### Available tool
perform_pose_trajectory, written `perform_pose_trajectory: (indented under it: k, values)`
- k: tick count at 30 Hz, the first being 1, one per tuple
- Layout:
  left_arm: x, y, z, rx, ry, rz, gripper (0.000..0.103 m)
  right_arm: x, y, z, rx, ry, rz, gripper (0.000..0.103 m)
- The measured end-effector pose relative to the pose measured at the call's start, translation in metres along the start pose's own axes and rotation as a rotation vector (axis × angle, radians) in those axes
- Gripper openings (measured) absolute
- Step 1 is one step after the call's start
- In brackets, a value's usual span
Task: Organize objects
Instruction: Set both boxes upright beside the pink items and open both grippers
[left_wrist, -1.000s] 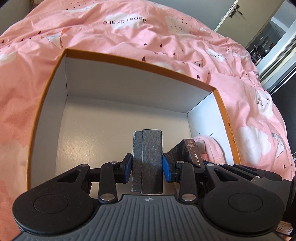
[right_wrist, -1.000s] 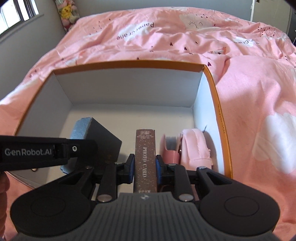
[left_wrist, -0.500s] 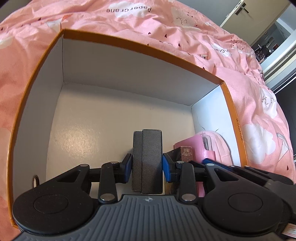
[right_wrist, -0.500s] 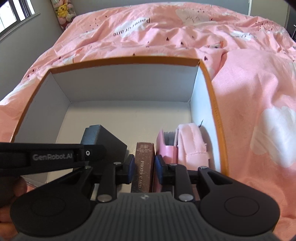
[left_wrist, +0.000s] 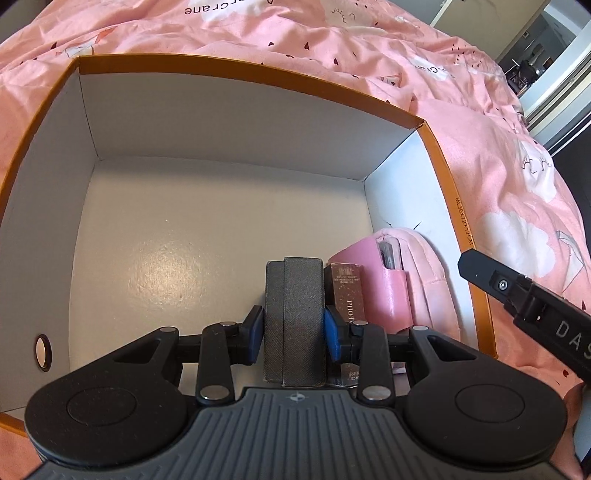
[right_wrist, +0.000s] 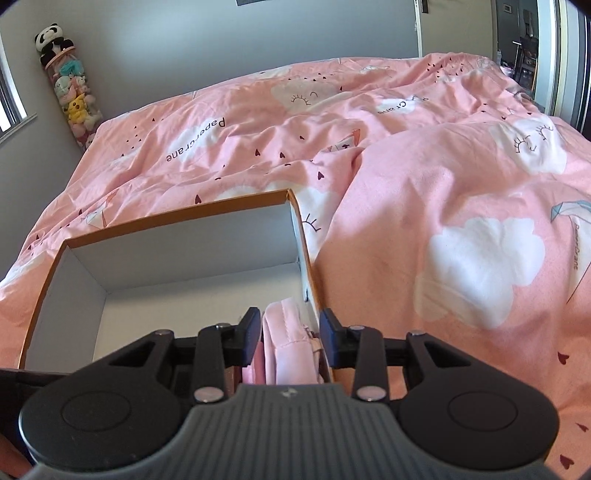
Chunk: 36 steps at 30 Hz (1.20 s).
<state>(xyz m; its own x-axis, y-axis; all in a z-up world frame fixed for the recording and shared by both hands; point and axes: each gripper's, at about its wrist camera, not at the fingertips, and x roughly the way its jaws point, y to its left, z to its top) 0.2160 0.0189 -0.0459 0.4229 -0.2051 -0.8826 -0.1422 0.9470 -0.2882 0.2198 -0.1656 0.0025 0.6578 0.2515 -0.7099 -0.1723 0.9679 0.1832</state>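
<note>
1. The left gripper (left_wrist: 294, 328) is clamping a dark grey textured case (left_wrist: 294, 317) between its 2 blue pads (left_wrist: 256, 334), holding it upright on its narrow edge.
2. The case is sitting inside the orange-rimmed box (left_wrist: 236, 72), low against the near edge of the white floor, toward the right wall. Whether its lower end is touching the floor cannot be told.
3. A brown photo card box (left_wrist: 347, 295) is standing just beside the case on its right side, touching or nearly touching it; the right pad is overlapping its lower part.
4. A pink holder (left_wrist: 384, 288) is standing to the right of the photo card box, with a grey item showing in its top opening.
5. A pink pouch (left_wrist: 430, 280) is lying between the holder and the right wall of the box, in the near right corner.
6. The right gripper (right_wrist: 290, 336) is standing with its jaws spread apart and nothing between its pads. It is hovering above the near right corner of the box (right_wrist: 177, 221), over the pink pouch (right_wrist: 291, 339) and the right rim.
7. The box is resting on a pink bedspread (right_wrist: 424, 166) printed with white clouds.
8. A round hole (left_wrist: 42, 350) is showing in the left wall of the box, near the near edge.
</note>
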Motion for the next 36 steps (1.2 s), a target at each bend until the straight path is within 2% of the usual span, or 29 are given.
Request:
perform_pose_trajectory:
  k: [3, 6, 10, 15, 16, 17, 19, 22, 28, 31, 36]
  values:
    - [0.0, 0.002, 0.001, -0.023, 0.01, -0.011, 0.039, 0.0, 0.001, -0.002, -0.015, -0.01, -0.002, 0.037]
    - [0.001, 0.003, 0.001, -0.043, 0.017, -0.057, 0.041, 0.0, 0.002, -0.004, -0.033, -0.016, -0.002, 0.037]
    - [-0.001, 0.004, 0.001, -0.06, 0.014, -0.099, 0.052, -0.002, 0.0, -0.006, -0.033, -0.019, 0.005, 0.037]
    - [-0.009, 0.011, -0.001, -0.09, -0.006, -0.138, 0.052, -0.002, -0.001, -0.007, -0.031, -0.018, -0.002, 0.038]
    - [-0.01, 0.011, -0.001, -0.09, -0.006, -0.147, 0.048, -0.002, -0.001, -0.007, -0.031, -0.018, 0.0, 0.038]
    - [-0.01, 0.011, -0.001, -0.086, -0.003, -0.149, 0.037, -0.002, -0.001, -0.007, -0.03, -0.019, 0.001, 0.038]
    - [-0.007, 0.009, -0.001, -0.084, 0.007, -0.131, 0.029, -0.002, 0.0, -0.008, -0.035, -0.021, -0.003, 0.038]
    - [-0.002, 0.008, -0.002, -0.076, 0.011, -0.148, 0.029, -0.001, 0.001, -0.009, -0.038, -0.018, -0.008, 0.038]
    - [-0.004, 0.006, -0.004, -0.054, -0.003, -0.133, 0.028, -0.003, 0.001, -0.009, -0.034, -0.021, -0.001, 0.038]
    - [-0.018, 0.003, -0.006, -0.018, -0.052, -0.121, 0.029, -0.014, 0.003, -0.01, -0.047, -0.058, 0.011, 0.038]
    - [-0.062, 0.001, -0.018, 0.069, -0.144, -0.144, 0.029, -0.043, 0.006, -0.019, -0.08, -0.149, 0.059, 0.041]
